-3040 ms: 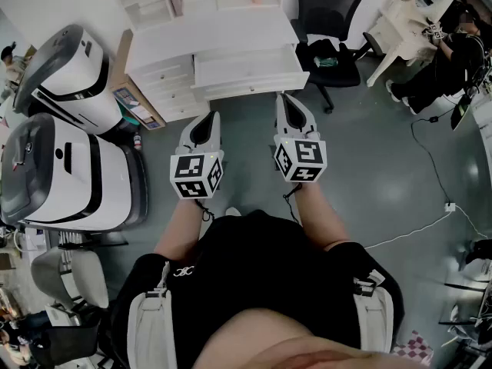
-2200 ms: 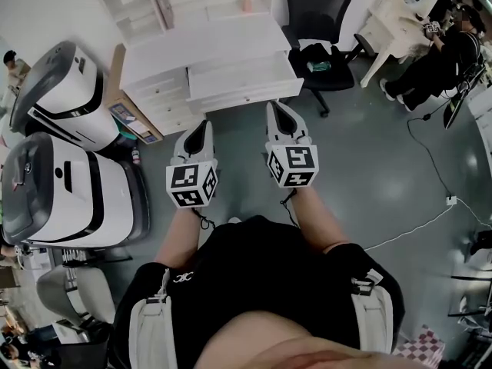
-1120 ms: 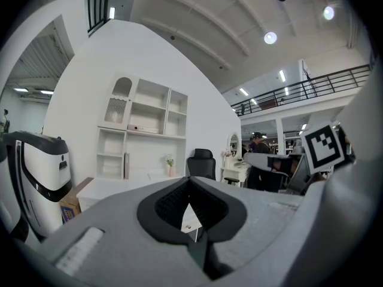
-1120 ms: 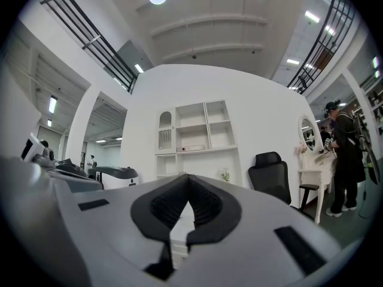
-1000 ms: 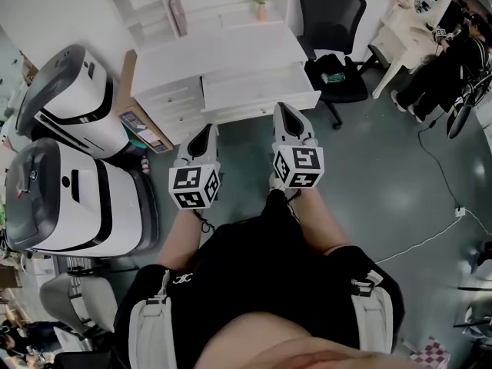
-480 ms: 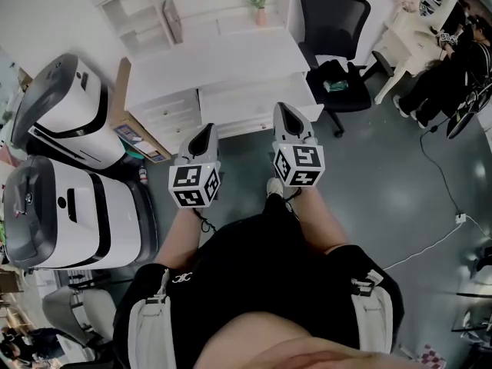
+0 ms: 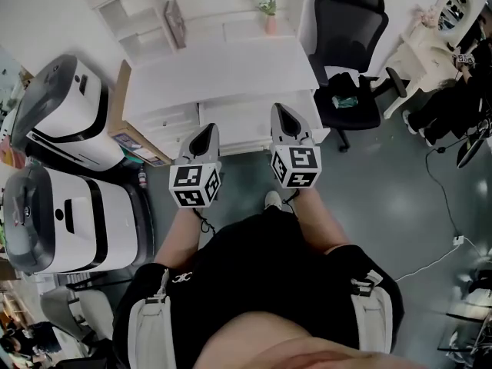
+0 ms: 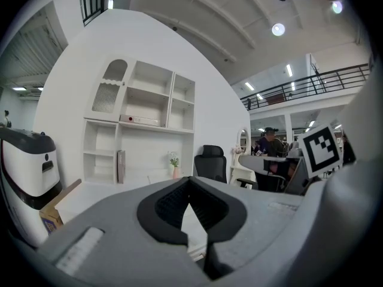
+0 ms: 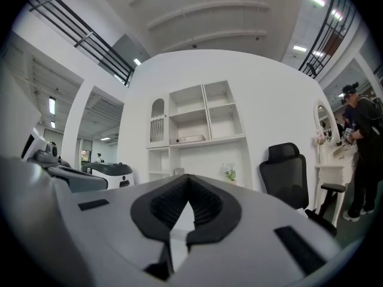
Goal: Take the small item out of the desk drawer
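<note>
In front of the white wooden desk (image 7: 223,68), the person points both claws at its wide white drawer (image 7: 254,121). The left claw (image 7: 206,131) and right claw (image 7: 283,114) are pinched together, holding nothing. The drawer's contents are too small to make out.

open floor (image 7: 244,177) before desk (image 7: 223,68), office chair (image 7: 350,52) at rt, white machines (image 7: 65,102) at lt
</note>
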